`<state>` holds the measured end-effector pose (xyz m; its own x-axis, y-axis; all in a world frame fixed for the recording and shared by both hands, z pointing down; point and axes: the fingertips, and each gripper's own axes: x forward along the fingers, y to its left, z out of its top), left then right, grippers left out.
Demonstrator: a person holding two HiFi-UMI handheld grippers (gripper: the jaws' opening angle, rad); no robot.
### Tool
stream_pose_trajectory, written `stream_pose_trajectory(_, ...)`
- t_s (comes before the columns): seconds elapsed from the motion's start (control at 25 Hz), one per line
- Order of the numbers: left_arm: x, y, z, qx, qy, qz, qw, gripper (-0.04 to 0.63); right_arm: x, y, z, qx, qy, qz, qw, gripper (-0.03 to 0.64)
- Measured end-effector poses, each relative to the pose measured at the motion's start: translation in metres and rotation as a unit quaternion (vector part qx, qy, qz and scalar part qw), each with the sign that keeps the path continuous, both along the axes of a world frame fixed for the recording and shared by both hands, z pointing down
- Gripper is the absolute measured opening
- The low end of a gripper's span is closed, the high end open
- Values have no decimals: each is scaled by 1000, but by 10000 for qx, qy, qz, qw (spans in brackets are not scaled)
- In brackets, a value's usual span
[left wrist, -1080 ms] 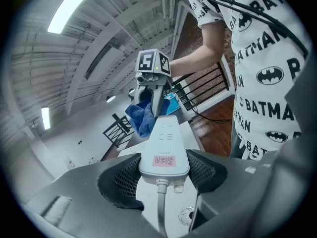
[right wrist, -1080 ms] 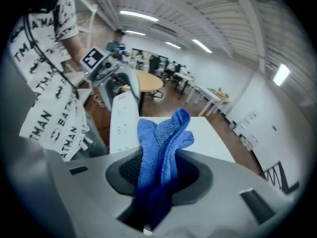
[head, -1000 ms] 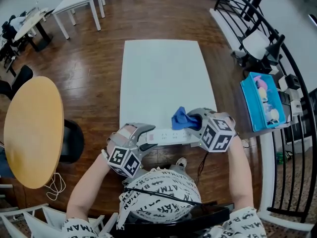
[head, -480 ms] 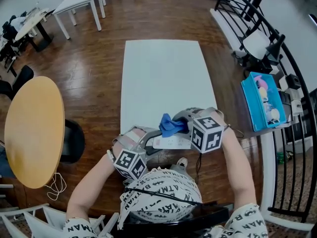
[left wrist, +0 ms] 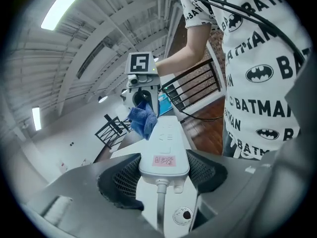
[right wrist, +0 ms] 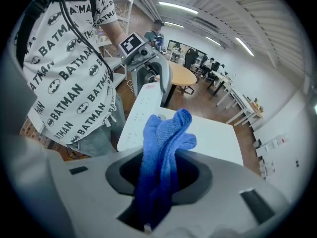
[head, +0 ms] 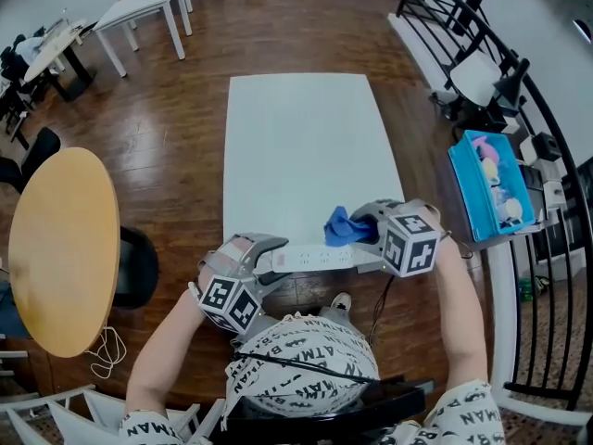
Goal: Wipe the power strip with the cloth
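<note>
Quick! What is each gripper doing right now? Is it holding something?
Left hand-held gripper: closed on the cord end of the white power strip.
Right hand-held gripper: closed on the blue cloth.

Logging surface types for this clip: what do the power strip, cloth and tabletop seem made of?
Power strip: likely white moulded plastic, smooth, slight sheen, rounded edges.
Cloth: blue fabric, probably microfibre or terry; fuzzy nap, limp folds.
Tabletop: matte white, flat; laminate or painted board, cannot tell which.
</note>
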<state>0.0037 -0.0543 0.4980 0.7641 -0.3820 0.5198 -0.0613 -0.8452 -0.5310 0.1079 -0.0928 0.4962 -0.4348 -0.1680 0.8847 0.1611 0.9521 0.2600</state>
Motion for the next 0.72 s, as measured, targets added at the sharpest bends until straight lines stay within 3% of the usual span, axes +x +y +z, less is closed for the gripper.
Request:
stream_pose_trajectory(0.16, -7, -4, 6, -89, 28, -154, 9998, 285, 26, -4, 9, -16, -74, 405, 9992, 137)
stream_pose_trajectory(0.36, -20, -17, 6, -311, 344, -583, 9972, 285, 42, -3, 17, 3, -384, 976, 9945, 137)
stream_pose_trajectory(0.72, -30, -35, 19, -611, 513, -958, 9922, 285, 40, 21, 33, -99, -682, 1236, 9899, 137)
